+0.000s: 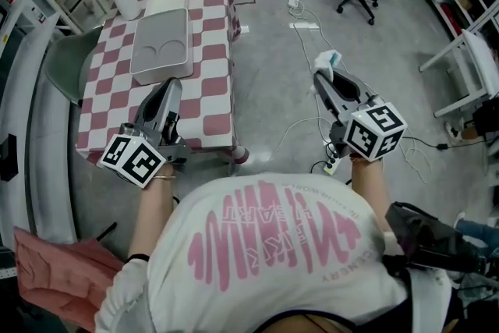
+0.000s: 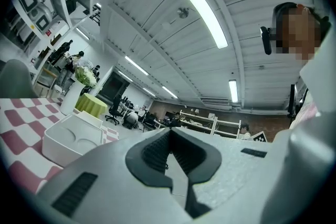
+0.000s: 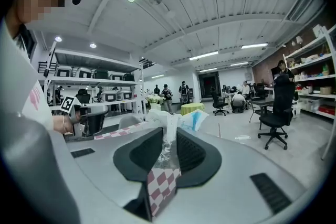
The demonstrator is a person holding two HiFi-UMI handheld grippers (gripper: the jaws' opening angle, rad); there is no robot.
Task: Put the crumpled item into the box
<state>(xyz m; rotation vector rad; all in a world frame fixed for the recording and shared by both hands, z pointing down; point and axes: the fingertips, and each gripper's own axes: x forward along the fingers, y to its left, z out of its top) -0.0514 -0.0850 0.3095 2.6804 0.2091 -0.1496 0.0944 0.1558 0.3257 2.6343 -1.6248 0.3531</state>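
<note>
The crumpled item point(image 3: 195, 118) is pinched between the jaws of the right gripper point(image 3: 168, 131), which stand a little apart around it. It is a thin crinkled film, clear and white with a blue edge, and it sticks out past the tips. The left gripper point(image 2: 169, 132) has its dark ribbed pads together on nothing. Farther off, the shallow pale box point(image 1: 162, 51), with two round hollows, lies on the checked table point(image 1: 214, 101), well apart from the item.

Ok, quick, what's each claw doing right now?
Left claw: closed, empty.
Right claw: closed on the crumpled white-and-blue wrapper.
</note>
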